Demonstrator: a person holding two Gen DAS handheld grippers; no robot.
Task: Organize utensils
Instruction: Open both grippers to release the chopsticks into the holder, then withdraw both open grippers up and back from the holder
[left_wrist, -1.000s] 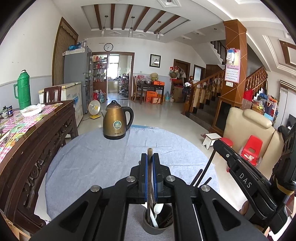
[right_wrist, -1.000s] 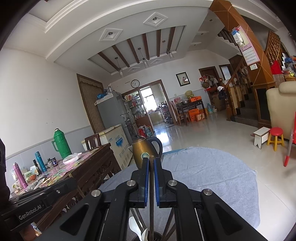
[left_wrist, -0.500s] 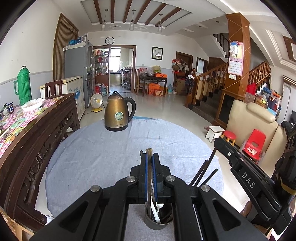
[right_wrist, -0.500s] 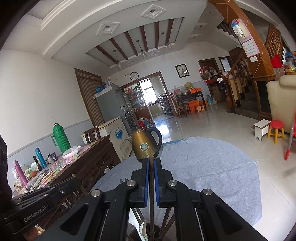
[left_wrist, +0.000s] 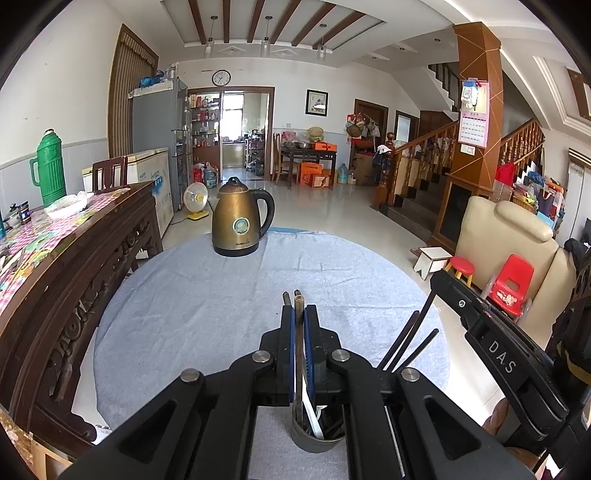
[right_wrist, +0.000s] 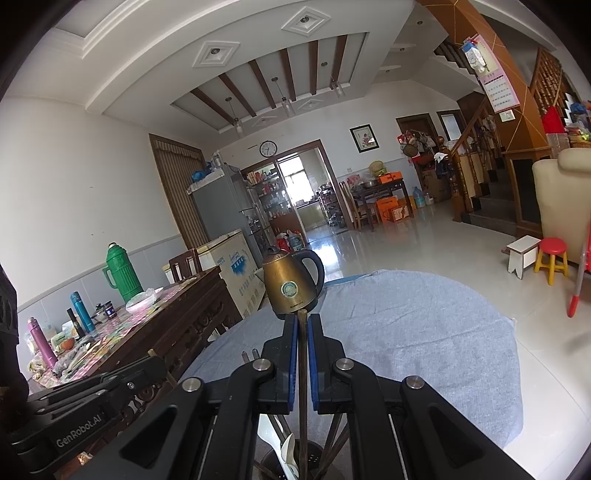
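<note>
Chopsticks, thin dark wooden ones (left_wrist: 298, 343), stand pinched in your left gripper (left_wrist: 299, 314) above the grey round utensil cup (left_wrist: 317, 439) at 6 o'clock on the blue-clothed bench (left_wrist: 221, 295). Your right gripper (right_wrist: 303, 325) clamps another dark chopstick (right_wrist: 302, 369); the brass kettle (left_wrist: 238, 221) sits at 12 o'clock.

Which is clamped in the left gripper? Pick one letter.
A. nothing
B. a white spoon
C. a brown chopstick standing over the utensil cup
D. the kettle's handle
C: the left gripper is shut on a brown chopstick that runs down into the utensil cup.
</note>
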